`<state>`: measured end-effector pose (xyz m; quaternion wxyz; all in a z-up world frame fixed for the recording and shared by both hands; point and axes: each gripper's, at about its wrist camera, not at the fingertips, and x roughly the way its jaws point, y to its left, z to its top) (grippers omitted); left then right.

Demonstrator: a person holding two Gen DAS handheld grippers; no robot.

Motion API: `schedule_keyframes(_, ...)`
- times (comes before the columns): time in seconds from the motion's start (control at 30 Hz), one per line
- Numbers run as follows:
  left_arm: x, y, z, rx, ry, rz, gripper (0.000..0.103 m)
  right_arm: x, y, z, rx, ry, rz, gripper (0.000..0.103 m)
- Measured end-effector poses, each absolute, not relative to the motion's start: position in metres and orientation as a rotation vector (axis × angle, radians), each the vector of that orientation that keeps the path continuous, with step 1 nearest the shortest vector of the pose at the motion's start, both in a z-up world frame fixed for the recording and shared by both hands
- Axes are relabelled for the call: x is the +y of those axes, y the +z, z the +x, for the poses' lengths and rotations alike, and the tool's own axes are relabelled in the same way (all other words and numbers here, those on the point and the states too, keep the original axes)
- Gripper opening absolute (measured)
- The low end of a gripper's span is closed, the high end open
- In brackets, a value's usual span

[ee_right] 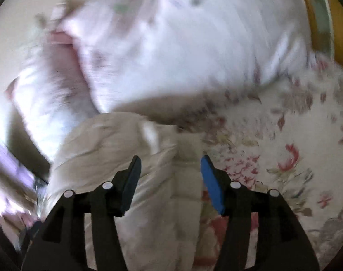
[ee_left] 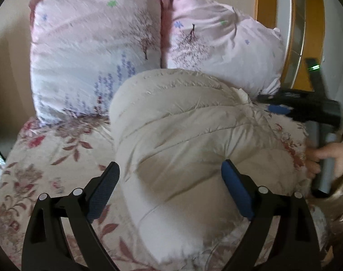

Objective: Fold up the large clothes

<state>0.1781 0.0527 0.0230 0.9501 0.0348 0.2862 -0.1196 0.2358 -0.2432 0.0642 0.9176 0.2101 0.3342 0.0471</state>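
1. The left gripper (ee_left: 170,172) has its jaws spread wide with nothing between the pads; it hangs over the near part of the jacket (ee_left: 182,140).
2. The jacket is a cream quilted puffer, bunched into a thick folded mound on the bedspread (ee_left: 42,164). It lies straight ahead of the left gripper and runs under the gap between its fingers.
3. Beyond the jacket from the left gripper, two pink flowered pillows stand side by side: one ahead to the left (ee_left: 92,52), one ahead to the right (ee_left: 225,49). The jacket's far edge lies close against them.
4. The right gripper (ee_right: 170,166) also has its jaws spread, gripping nothing. The right wrist view is badly blurred.
5. In that view the jacket (ee_right: 126,158) sits ahead and to the left of the right gripper, with a seamed strip of it passing under the gap between the fingers. The bedspread (ee_right: 273,146) spreads to the right, and a pillow (ee_right: 182,45) fills the space beyond.
6. From the left wrist view, the right gripper (ee_left: 275,107) shows far right at the jacket's edge, held by a hand (ee_left: 327,158).
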Motion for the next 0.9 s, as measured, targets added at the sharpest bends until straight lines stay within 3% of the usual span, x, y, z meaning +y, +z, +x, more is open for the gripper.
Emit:
schedule_keyframes(0.13,0.049,0.019,0.171,0.592,-0.219,0.101,0.093,-0.208,0.077,0.205,0.674,0.210,0.292,0.054)
schedule_keyframes(0.23,0.048,0.013,0.174,0.619,-0.212,0.099,0.093,-0.188,0.058,0.209,0.764,0.216,0.217,0.052)
schedule_keyframes(0.37,0.049,-0.001,0.184,0.670,-0.218,0.067,0.094,-0.183,0.021,0.223,0.860,0.196,0.231,0.052)
schedule_keyframes(0.53,0.045,-0.018,0.195,0.716,-0.197,0.045,0.095,-0.188,0.018,0.225,0.877,0.186,0.250,0.053)
schedule_keyframes(0.9,0.056,0.006,0.159,0.616,-0.158,0.067,0.094,-0.179,0.057,0.137,0.693,0.203,0.158,0.053)
